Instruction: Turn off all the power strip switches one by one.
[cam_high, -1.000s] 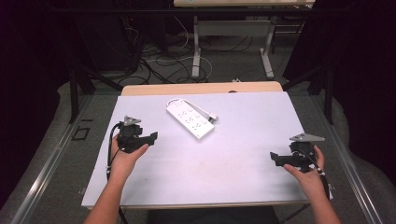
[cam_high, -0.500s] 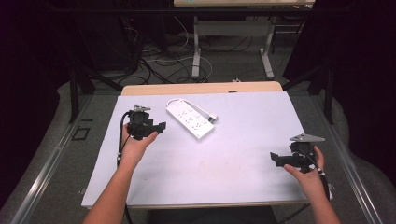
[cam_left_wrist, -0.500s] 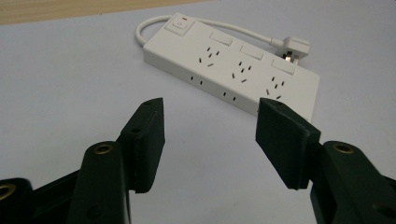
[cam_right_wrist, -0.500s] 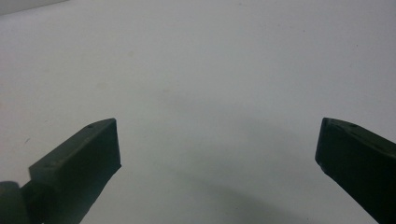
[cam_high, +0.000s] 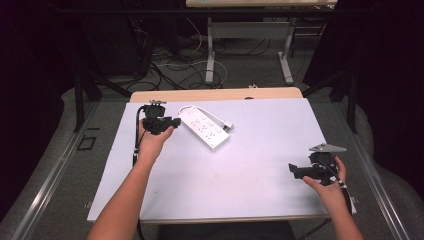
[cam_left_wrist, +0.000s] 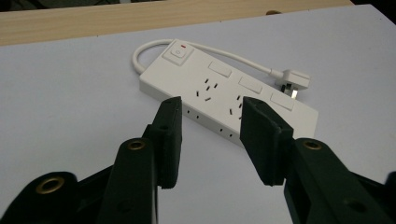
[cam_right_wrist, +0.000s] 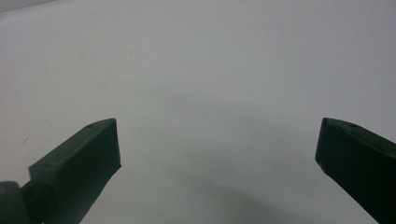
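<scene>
A white power strip (cam_high: 204, 131) lies at an angle on the far middle of the white table (cam_high: 250, 160), its short cord looped round to a white plug (cam_high: 226, 124). My left gripper (cam_high: 175, 121) hovers just left of the strip and points at it. In the left gripper view the strip (cam_left_wrist: 224, 100) with its switch (cam_left_wrist: 177, 52) and plug (cam_left_wrist: 293, 80) lies just beyond the jaws, which stand open with a gap and hold nothing (cam_left_wrist: 210, 123). My right gripper (cam_high: 292, 170) rests near the table's right front, jaws wide open over bare tabletop (cam_right_wrist: 217, 135).
A wooden strip (cam_high: 215, 95) runs along the table's far edge. Beyond it stand a desk frame (cam_high: 247, 45) and loose cables (cam_high: 165, 65) on the floor. Dark curtains close in both sides.
My left gripper has moved forward and to the right across the table, up close to the power strip. The right gripper has stayed put.
</scene>
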